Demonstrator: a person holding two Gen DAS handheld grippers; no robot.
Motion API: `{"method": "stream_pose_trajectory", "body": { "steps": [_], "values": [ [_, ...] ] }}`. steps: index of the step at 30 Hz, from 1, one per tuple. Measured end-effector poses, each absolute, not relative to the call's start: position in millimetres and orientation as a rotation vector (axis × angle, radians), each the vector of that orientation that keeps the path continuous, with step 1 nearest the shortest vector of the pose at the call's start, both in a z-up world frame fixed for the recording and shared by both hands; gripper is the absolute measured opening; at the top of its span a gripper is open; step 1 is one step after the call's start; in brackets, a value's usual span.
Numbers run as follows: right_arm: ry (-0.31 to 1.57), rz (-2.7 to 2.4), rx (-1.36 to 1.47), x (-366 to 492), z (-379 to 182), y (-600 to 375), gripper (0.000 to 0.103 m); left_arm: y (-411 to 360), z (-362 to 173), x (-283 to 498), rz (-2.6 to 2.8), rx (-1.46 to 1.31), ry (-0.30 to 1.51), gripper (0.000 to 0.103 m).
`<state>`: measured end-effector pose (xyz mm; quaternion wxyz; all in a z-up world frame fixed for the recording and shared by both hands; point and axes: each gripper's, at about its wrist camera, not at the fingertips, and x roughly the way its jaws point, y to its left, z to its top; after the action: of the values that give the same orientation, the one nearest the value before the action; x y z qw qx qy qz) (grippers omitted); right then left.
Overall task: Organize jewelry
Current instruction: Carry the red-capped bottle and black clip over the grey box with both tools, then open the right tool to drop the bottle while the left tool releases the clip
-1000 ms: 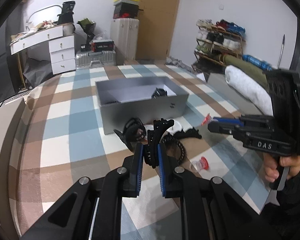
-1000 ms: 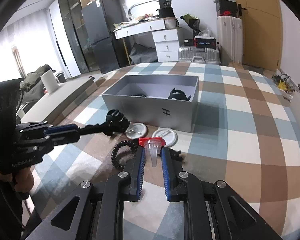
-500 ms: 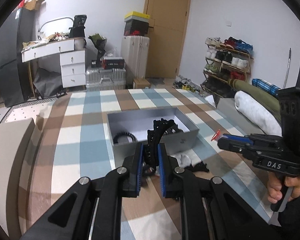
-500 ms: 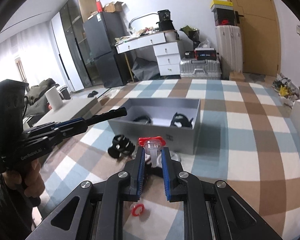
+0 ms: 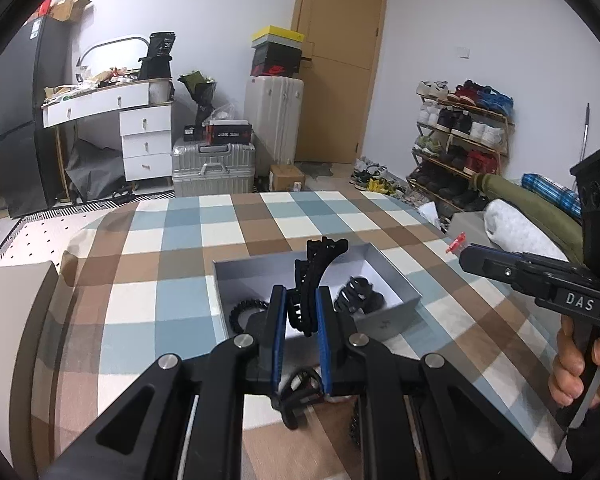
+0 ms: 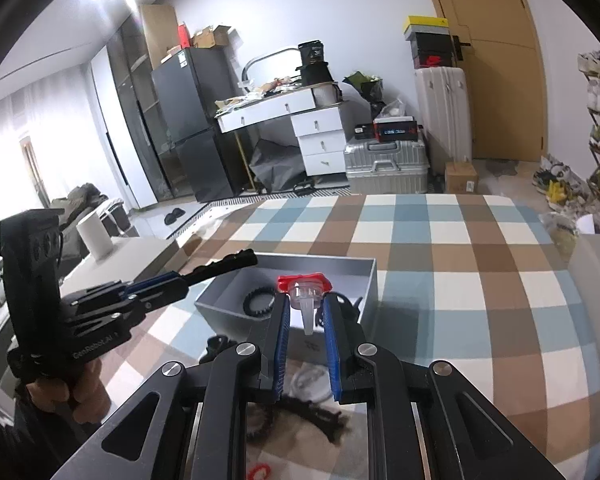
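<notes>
Left wrist view: left gripper (image 5: 301, 312) level above the checked blanket (image 5: 180, 264), fingers clenched on a black hair claw (image 5: 314, 276) standing upright, over the near wall of the grey box (image 5: 396, 312) at 12 o'clock. Coiled black tie (image 5: 246, 310) and another black clip (image 5: 358, 298) inside the box. At 3 o'clock, right gripper (image 5: 472, 258) gripped by a hand (image 5: 580, 364).

Right wrist view: right gripper (image 6: 306, 316) pinching a clear clip with red top (image 6: 304, 292), held above the box's near edge. Left gripper (image 6: 168, 280) at 9 o'clock, pointing toward the box.
</notes>
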<state>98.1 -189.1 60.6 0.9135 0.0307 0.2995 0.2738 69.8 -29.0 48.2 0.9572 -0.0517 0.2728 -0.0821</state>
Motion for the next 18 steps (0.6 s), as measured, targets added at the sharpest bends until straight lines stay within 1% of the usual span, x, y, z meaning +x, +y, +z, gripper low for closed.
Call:
{"method": "stream_pose_trajectory", "body": {
  "steps": [10, 18],
  "values": [
    [0.566, 0.522, 0.123, 118, 60, -185, 0.016, -20, 42, 90, -0.116, -0.152, 0.551, 0.009],
    [0.589, 0.528, 0.103, 140, 55, -170, 0.016, -18, 35, 98, -0.099, -0.17, 0.567, 0.009]
  ]
}}
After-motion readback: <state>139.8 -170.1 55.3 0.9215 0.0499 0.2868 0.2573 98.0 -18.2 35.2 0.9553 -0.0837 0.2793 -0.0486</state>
